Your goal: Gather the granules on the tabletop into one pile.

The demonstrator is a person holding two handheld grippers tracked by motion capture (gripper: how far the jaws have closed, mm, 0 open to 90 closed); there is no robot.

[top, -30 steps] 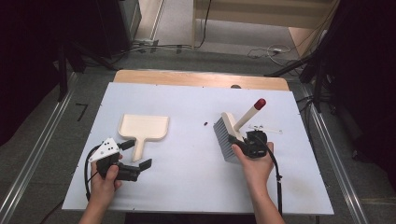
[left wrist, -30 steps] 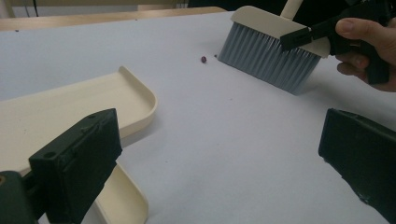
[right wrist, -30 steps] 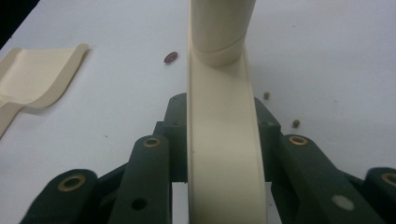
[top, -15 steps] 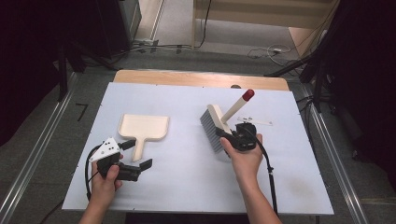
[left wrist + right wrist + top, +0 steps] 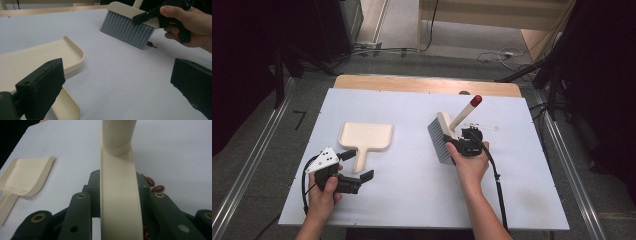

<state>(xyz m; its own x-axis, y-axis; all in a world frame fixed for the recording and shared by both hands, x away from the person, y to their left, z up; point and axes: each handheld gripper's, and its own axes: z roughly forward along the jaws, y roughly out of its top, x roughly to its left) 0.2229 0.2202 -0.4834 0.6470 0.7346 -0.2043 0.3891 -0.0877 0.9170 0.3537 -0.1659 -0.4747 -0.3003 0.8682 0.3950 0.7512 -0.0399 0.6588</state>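
Grip first: the right gripper (image 5: 462,142), right of centre in the high view, has its jaws clamped on the cream head of a brush (image 5: 443,137), whose grey bristles point toward the lower left and rest on the white table (image 5: 412,200). The brush handle runs up and right to a red tip (image 5: 476,100). In the right gripper view the cream brush back (image 5: 118,195) fills the middle between the dark jaws, and a few dark red beans (image 5: 153,184) lie on the table just to its right. At lower left of the high view the left gripper (image 5: 357,166) is held with jaws apart and nothing between them, just beside the handle of a cream dustpan (image 5: 366,137) that lies flat left of centre. The left gripper view shows the dustpan (image 5: 37,60) at left and the brush bristles (image 5: 126,31) at upper centre, well apart.
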